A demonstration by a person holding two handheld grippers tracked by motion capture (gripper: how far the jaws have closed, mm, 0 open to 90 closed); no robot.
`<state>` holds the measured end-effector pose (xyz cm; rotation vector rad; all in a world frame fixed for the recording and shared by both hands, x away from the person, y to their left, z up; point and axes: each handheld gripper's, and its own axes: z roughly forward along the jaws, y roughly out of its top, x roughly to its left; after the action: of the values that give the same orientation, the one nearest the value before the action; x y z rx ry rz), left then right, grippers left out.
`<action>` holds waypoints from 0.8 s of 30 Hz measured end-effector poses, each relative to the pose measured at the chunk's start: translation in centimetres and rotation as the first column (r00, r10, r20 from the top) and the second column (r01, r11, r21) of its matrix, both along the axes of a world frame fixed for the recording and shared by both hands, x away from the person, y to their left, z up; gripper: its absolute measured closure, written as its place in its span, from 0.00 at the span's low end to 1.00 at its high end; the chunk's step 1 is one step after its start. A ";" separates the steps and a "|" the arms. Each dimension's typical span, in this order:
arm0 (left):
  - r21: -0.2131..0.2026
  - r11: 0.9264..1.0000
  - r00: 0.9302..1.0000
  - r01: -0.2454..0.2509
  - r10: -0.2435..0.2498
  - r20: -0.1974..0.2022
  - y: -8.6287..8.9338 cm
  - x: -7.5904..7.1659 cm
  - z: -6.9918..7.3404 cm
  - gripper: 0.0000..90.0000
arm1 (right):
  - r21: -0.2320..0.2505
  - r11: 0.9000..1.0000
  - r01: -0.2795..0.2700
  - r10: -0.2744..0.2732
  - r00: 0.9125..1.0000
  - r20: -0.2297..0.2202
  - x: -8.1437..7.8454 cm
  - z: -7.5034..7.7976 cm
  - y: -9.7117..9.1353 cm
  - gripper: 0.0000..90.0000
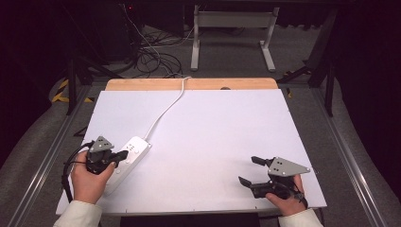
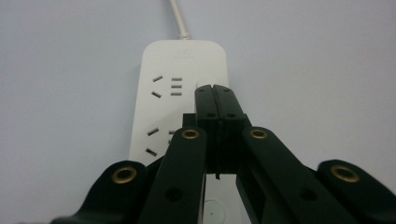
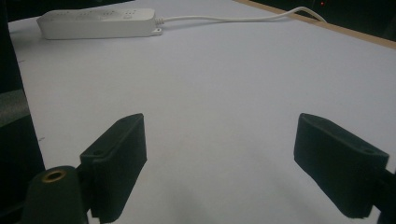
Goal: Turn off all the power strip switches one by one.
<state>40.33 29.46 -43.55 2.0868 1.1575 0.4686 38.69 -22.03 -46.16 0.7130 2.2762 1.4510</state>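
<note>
A white power strip (image 1: pixel 128 158) lies on the white table at the left, its white cable (image 1: pixel 165 109) running off the far edge. My left gripper (image 1: pixel 124 154) is shut, its tips over the strip's top face; in the left gripper view the closed tips (image 2: pixel 215 89) sit over the strip (image 2: pixel 163 107) beside its sockets, near a round button. Whether they touch it I cannot tell. My right gripper (image 1: pixel 250 170) stands open near the front right, nothing between its jaws. In the right gripper view it (image 3: pixel 219 158) faces bare table, with the strip (image 3: pixel 95 22) far off.
The white tabletop (image 1: pixel 213 132) has a wooden strip (image 1: pixel 189 83) along its far edge. Beyond it stand a white table frame (image 1: pixel 231 28) and a tangle of floor cables (image 1: pixel 151 56). Metal rails (image 1: pixel 52 146) run along both sides.
</note>
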 end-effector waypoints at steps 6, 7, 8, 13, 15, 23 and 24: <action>-0.005 1.000 1.000 0.015 -0.014 0.004 -1.0 1.1 0.5 1.00 | 0.000 1.000 -0.001 0.001 1.000 -0.001 0.0 0.0 0.1 0.20; -0.010 1.000 1.000 0.011 -0.011 0.002 -1.1 1.4 0.5 1.00 | 0.001 1.000 -0.003 0.003 1.000 -0.001 -0.1 0.0 0.1 0.20; -0.011 1.000 1.000 0.014 -0.014 -0.001 -1.3 1.7 0.4 1.00 | 0.001 1.000 -0.002 0.002 1.000 0.000 -0.1 0.0 0.1 0.20; -0.004 1.000 1.000 0.015 -0.015 -0.019 -1.9 2.7 -0.3 1.00 | 0.004 1.000 0.001 -0.001 1.000 -0.004 0.0 0.0 0.0 0.20; 0.001 1.000 1.000 0.013 -0.013 -0.023 -2.0 3.0 -0.5 1.00 | -0.001 1.000 0.002 -0.002 1.000 -0.003 0.0 0.0 0.0 0.20; 0.023 1.000 0.999 0.001 0.000 -0.037 -2.0 3.6 -1.2 1.00 | -0.001 1.000 0.002 -0.002 1.000 0.000 0.0 0.0 -0.1 0.20; 0.023 1.000 0.999 -0.005 0.006 -0.040 -2.0 3.6 -1.3 1.00 | 0.001 1.000 0.001 -0.001 1.000 -0.001 0.0 0.0 0.0 0.20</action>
<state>43.90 27.43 -44.85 2.1226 1.1861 0.4459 38.66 -22.06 -46.18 0.7150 2.2757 1.4513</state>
